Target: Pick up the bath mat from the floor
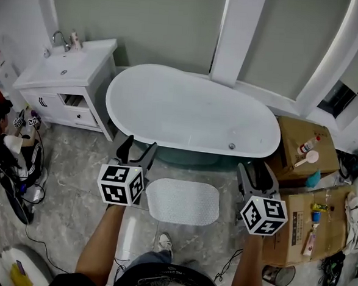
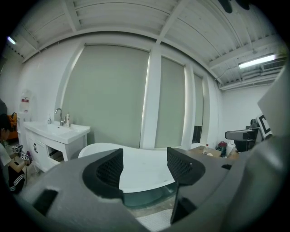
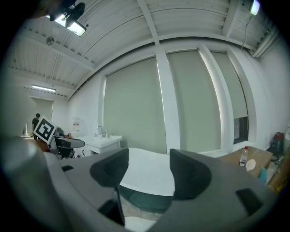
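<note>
The white, dotted bath mat [image 1: 183, 201] lies flat on the marble floor just in front of the bathtub. It also shows as a pale strip at the bottom of the left gripper view [image 2: 156, 220] and of the right gripper view [image 3: 136, 225]. My left gripper [image 1: 136, 150] is held above the mat's left end, and my right gripper [image 1: 256, 174] hovers beyond its right end. Both point towards the tub, well above the floor. The left gripper's [image 2: 145, 165] jaws stand apart with nothing between them. So do those of the right gripper [image 3: 149, 174].
A white oval bathtub [image 1: 193, 113] stands directly behind the mat. A white vanity with a sink [image 1: 67, 76] is at the back left. Cardboard boxes [image 1: 307, 148] with bottles fill the right side. A person [image 1: 7, 146] sits at the left among cables. My shoe [image 1: 165, 241] is near the mat.
</note>
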Action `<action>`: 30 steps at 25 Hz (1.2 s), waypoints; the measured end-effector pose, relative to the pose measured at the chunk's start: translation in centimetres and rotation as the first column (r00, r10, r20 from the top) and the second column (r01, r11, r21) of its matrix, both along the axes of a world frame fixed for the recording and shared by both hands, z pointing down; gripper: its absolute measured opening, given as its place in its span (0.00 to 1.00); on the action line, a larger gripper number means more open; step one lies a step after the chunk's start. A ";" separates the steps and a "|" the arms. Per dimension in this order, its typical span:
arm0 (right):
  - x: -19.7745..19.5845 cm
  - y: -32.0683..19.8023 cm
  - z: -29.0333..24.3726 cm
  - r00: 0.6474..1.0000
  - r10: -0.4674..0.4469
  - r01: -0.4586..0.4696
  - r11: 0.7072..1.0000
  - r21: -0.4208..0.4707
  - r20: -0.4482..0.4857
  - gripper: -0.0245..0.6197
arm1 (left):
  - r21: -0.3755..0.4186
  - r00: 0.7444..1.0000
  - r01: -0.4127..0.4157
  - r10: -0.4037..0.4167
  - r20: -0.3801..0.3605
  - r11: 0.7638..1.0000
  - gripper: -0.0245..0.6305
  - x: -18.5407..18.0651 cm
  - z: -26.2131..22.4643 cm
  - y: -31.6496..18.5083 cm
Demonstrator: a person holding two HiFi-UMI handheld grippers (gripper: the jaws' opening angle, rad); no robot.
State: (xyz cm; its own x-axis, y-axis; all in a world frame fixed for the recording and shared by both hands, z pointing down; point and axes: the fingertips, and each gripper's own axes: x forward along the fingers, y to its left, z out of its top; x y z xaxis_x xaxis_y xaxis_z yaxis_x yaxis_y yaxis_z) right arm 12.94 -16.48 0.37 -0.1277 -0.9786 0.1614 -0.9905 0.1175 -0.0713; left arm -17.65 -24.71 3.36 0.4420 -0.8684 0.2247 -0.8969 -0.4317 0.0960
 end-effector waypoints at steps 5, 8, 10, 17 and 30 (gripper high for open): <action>0.7 -1.0 1.9 1.000 -0.021 0.021 1.000 -0.023 0.001 0.46 | -0.011 1.000 0.006 -0.006 0.013 1.000 0.51 0.4 1.4 -0.4; 1.5 -1.5 3.3 1.000 -0.030 0.030 0.999 -0.039 0.004 0.46 | -0.028 1.000 0.014 -0.013 0.026 1.000 0.51 0.3 2.8 -0.4; 2.4 -1.9 4.6 1.000 -0.030 0.030 0.998 -0.059 0.005 0.46 | -0.042 0.999 0.015 -0.014 0.032 0.999 0.51 0.5 4.1 -0.9; 5.1 -2.8 12.3 0.999 -0.041 0.044 0.990 -0.137 0.022 0.47 | -0.120 0.997 0.025 -0.017 0.069 0.992 0.51 1.1 11.7 -2.0; 9.9 -2.7 34.9 0.995 -0.099 0.103 0.959 -0.265 0.028 0.48 | -0.301 0.990 0.112 -0.080 0.118 0.947 0.51 1.1 36.6 0.3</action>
